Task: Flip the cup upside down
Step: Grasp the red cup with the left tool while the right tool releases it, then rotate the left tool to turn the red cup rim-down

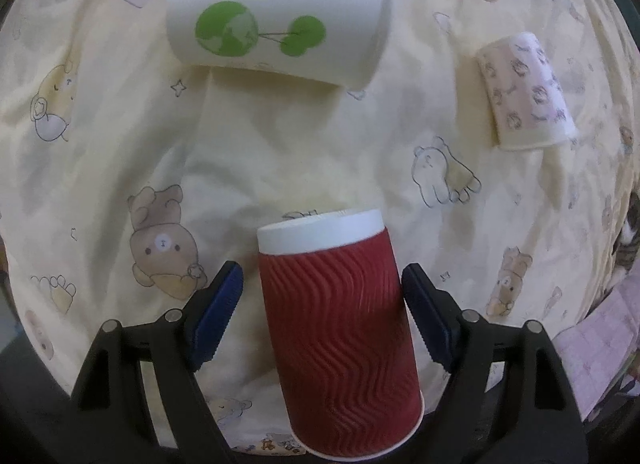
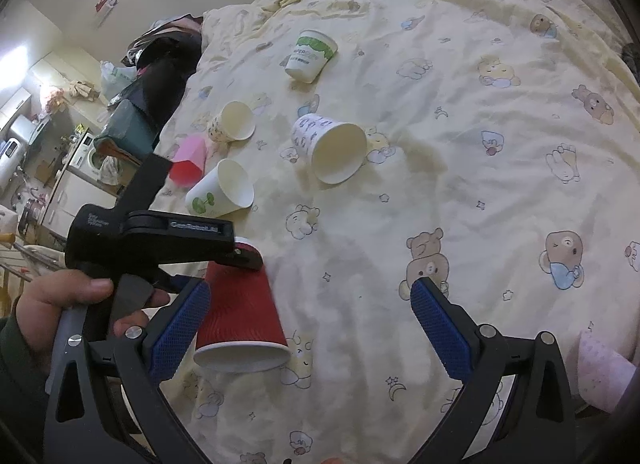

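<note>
A red ribbed paper cup stands upside down on the yellow bedsheet, its white base up and its rim on the sheet. My left gripper is open around it, with a gap between each blue pad and the cup wall. In the right wrist view the same red cup sits at lower left, mouth down, with the left gripper above it. My right gripper is open and empty over bare sheet, its left finger beside the cup.
Several other paper cups lie on their sides: a white cup with green print, a patterned cup, and in the right wrist view a white cup, a pink cup and a green-label cup. The bed edge and room clutter are at left.
</note>
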The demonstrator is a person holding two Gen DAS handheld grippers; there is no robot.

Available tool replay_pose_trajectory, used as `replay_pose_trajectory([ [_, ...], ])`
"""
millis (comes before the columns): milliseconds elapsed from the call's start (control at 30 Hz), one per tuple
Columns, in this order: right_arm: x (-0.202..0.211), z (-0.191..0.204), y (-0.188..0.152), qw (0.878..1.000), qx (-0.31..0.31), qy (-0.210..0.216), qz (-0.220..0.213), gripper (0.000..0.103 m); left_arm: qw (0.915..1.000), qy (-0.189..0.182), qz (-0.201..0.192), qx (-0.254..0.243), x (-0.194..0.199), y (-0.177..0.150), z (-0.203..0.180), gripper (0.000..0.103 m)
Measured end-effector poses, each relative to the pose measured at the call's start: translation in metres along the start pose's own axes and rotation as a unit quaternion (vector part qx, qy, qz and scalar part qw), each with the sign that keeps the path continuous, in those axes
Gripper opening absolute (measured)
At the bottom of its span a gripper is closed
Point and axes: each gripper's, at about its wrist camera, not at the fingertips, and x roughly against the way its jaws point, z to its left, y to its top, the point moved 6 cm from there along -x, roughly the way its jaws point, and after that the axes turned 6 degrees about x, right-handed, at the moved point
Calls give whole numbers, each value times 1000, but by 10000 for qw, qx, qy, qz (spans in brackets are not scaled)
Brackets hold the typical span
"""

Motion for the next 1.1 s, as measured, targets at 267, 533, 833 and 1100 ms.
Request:
replay_pose_trajectory([
  [267, 0, 4, 0, 10000, 51, 67, 7, 102, 9996, -227, -34, 172, 0, 4, 6, 64],
  [533, -1, -1, 0, 9999, -86, 116, 61, 102, 9939, -536, -820, -506, 57, -14, 11, 64],
  [833, -4, 21, -1, 9993, 143, 340, 17, 102, 9755, -594, -1875, -990, 104, -32, 44, 63],
  [1100, -28, 73, -13, 9906, 583, 1145, 477, 102, 9620, -1078, -2363, -845, 116, -29, 72, 63],
])
